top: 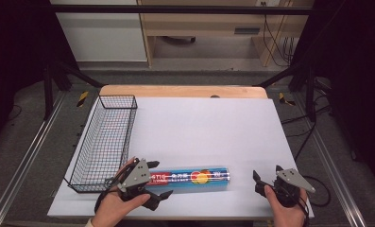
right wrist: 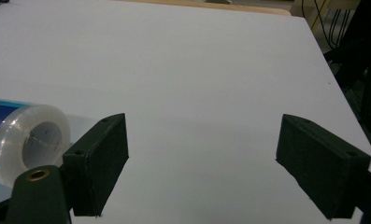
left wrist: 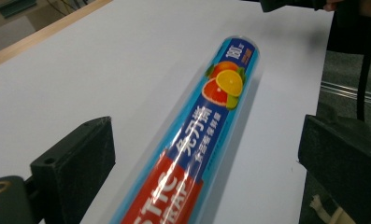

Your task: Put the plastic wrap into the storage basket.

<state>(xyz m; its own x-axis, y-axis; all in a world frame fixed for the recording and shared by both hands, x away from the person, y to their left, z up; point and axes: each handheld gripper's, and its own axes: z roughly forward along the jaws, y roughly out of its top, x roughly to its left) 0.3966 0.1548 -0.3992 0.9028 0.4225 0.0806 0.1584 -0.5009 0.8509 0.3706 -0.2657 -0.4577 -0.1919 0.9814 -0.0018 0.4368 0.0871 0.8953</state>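
Note:
A long blue roll of cling wrap [top: 190,178] with red lettering and a citrus picture lies flat near the front edge of the white table top [top: 199,127]. My left gripper [top: 160,179] stands open at the roll's left end, one jaw on each side with gaps between. In the left gripper view the roll [left wrist: 206,135] runs away between the jaws of the left gripper [left wrist: 206,142]. My right gripper [top: 267,172] is open beyond the roll's right end, holding nothing. In the right gripper view the roll's open end [right wrist: 29,140] sits left of the right gripper [right wrist: 206,140].
A black wire basket [top: 118,96] stands lengthwise along the table's left side, with nothing in it. The table's wooden back edge [top: 183,91] shows beyond the white top. The right gripper [left wrist: 290,4] appears at the top of the left gripper view.

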